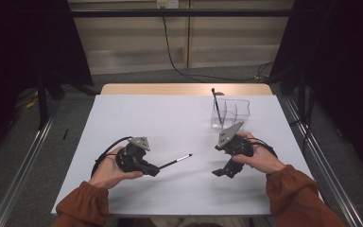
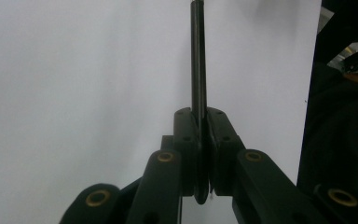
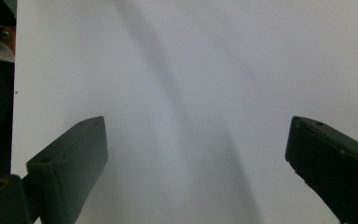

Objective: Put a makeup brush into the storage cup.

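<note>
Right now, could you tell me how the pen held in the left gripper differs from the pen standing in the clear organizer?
The held pen lies nearly level above the table, clamped between the shut jaws of the left gripper; the organizer's pen stands almost upright, leaning in a compartment of the clear organizer, untouched. The held pen's far end is silver, while the standing pen's top end looks dark. Both are slim and dark.

On the table [image 1: 137,113], the left gripper [image 1: 155,169] sits at about seven o'clock and the right gripper [image 1: 223,172] at about five. A pen [image 1: 175,162] juts from the left gripper toward two o'clock. The divided holder [image 1: 231,113] stands at one o'clock, a second pen [image 1: 216,105] upright in its left compartment.
</note>
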{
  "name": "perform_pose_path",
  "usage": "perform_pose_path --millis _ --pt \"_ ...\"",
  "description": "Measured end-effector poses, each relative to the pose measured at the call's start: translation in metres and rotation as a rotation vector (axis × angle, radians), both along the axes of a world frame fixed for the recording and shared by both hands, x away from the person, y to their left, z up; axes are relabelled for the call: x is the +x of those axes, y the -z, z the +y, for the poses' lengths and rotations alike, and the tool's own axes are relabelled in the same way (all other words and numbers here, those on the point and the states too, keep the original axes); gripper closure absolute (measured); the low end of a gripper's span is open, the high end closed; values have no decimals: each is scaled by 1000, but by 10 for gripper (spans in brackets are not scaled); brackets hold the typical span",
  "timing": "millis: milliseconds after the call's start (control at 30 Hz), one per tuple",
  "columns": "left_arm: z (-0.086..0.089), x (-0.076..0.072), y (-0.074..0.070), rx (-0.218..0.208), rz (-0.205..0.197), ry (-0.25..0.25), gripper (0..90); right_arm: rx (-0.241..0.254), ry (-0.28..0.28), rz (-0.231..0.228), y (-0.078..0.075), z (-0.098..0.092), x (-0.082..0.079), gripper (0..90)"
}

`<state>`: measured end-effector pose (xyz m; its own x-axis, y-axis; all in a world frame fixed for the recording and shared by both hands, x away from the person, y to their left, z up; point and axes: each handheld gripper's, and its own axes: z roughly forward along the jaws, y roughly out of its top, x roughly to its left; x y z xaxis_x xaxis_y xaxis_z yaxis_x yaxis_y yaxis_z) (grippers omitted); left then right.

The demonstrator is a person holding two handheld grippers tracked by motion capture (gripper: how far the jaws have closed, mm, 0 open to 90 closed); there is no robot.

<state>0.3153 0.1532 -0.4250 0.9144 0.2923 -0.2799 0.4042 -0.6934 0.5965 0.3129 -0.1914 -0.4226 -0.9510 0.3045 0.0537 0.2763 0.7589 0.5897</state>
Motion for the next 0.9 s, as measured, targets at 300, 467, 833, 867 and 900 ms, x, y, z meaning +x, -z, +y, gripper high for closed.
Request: perform_pose_path --millis 300,467,833,867,900 --pt "10 -5 3 -45 -11 -24 839 30 -2 14 8 2 -6 50" --pt "14 -7 2 -87 -30 -45 839 71 8 12 9 2 -10 51" --pt "14 -10 -1 -167 -57 -68 840 152 49 -29 16 -2 -16 53" --pt "14 -10 -1 -171 -60 -70 840 162 55 -33 16 -2 -16 53" --pt "14 -10 -1 -180 -67 -73 840 166 67 -35 16 -3 -17 55"
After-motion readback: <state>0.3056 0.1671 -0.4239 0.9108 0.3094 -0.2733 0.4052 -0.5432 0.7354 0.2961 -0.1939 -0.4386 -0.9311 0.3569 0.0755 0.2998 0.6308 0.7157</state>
